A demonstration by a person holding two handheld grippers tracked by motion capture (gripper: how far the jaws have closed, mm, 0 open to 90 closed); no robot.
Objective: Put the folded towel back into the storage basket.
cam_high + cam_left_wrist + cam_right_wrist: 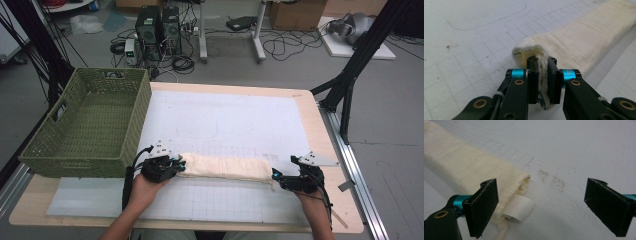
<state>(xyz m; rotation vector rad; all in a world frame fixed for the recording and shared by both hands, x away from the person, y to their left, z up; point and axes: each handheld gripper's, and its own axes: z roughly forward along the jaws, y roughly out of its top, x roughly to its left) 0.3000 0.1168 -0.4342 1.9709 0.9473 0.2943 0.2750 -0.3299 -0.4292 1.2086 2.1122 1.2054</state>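
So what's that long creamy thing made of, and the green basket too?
The long cream folded cloth looks like soft, matte cotton fabric, maybe gauzy: it shows fine woven ridges, a stitched edge and a white label. The left gripper squashes its end flat, so it's floppy. The green rectangular woven basket looks like wicker or plastic weave, I can't tell which; you can see criss-cross strands and handle holes.

My left gripper (pixel 541 82) had black jaws, turquoise collars and brass rivets; my right gripper (pixel 549 207) wore matte black pads. Black cables trailed from both.
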